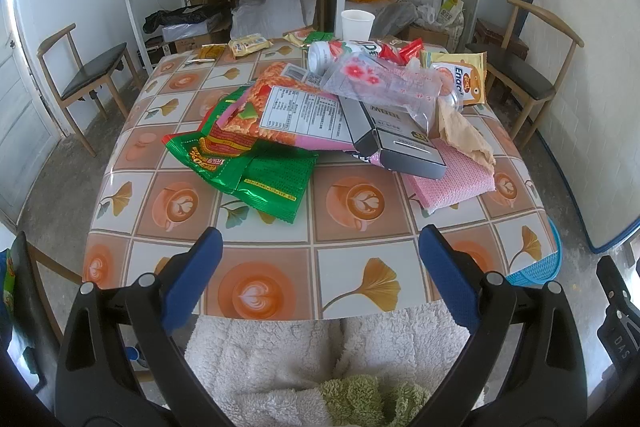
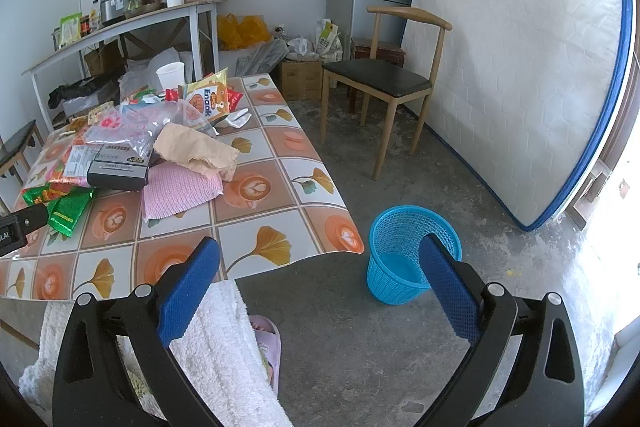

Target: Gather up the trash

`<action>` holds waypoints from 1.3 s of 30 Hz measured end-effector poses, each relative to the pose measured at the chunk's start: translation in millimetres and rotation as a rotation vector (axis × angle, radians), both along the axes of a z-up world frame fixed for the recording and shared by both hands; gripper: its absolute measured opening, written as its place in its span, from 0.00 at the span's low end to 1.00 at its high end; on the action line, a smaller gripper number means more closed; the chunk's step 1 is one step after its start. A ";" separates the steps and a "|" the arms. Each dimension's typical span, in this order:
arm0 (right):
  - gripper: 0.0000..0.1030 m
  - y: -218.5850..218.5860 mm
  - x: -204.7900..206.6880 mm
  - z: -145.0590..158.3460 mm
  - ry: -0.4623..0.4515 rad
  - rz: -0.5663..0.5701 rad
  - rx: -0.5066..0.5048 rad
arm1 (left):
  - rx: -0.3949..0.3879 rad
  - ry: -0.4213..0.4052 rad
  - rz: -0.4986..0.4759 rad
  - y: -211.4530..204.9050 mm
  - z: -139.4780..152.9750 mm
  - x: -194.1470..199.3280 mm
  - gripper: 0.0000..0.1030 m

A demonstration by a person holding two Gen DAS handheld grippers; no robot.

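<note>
- Tabletop (image 1: 280, 255): wearing a tiled cloth printed with latte cups and ginkgo leaves, and serving as the landmark for every entry below.
- Left gripper (image 1: 320, 243): hovering over the tabletop's near edge with its blue fingers (image 1: 192, 279) standing wide apart and gripping nothing.
- Right gripper (image 2: 320, 255): hanging just off the tabletop's near right corner, its blue fingers (image 2: 188, 291) likewise spread apart and holding nothing.
- Trash pile (image 1: 344, 107): lying heaped across the middle of the tabletop, reaching toward its far right side.
- Green snack wrappers (image 1: 256, 167): lying at the pile's near left, closest to the left gripper.
- Orange noodle packet (image 1: 296, 107): resting label-up, partly overlapping the green wrappers.
- Grey carton (image 1: 396, 143): lying tilted on top of the noodle packet.
- Clear flowered bag (image 1: 380, 83): draping over the far part of the pile.
- Pink cloth (image 1: 452, 179): lying flat toward the tabletop's right edge, with crumpled brown paper (image 1: 464, 131) sitting on it.
- White paper cup (image 1: 357, 23): standing upright at the tabletop's far edge.
- Blue mesh basket (image 2: 412, 251): standing upright on the floor just off the tabletop's near right corner.
- Wooden chair (image 2: 392, 83): standing on the floor beyond the tabletop's right side.
- White fleece garment (image 1: 312, 351): showing below the tabletop's near edge, on the person's lap.
</note>
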State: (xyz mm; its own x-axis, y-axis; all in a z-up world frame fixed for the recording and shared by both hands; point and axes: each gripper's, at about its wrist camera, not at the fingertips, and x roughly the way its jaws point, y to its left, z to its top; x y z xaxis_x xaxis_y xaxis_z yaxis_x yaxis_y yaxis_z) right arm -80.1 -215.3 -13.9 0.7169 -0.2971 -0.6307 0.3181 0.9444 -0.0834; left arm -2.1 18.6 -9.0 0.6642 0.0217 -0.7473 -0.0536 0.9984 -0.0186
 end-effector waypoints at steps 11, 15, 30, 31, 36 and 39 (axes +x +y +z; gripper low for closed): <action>0.94 2.3 1.8 1.9 -0.001 0.003 0.004 | 0.000 0.001 0.000 -0.4 0.2 0.4 0.92; 0.94 2.2 1.9 2.5 -0.001 0.003 0.005 | 0.000 0.002 0.000 -0.5 -0.5 0.3 0.92; 0.94 4.9 8.6 4.4 0.002 -0.009 0.004 | -0.006 0.013 -0.002 7.1 -9.0 4.9 0.92; 0.94 4.9 9.7 6.1 -0.004 -0.011 0.005 | -0.009 0.017 -0.005 9.2 -10.3 7.5 0.92; 0.94 7.4 22.3 19.1 -0.075 -0.015 0.020 | -0.061 0.014 -0.052 23.2 -9.6 23.6 0.92; 0.94 9.7 35.5 24.8 -0.112 0.008 0.035 | -0.110 -0.046 -0.098 33.3 -2.8 30.8 0.92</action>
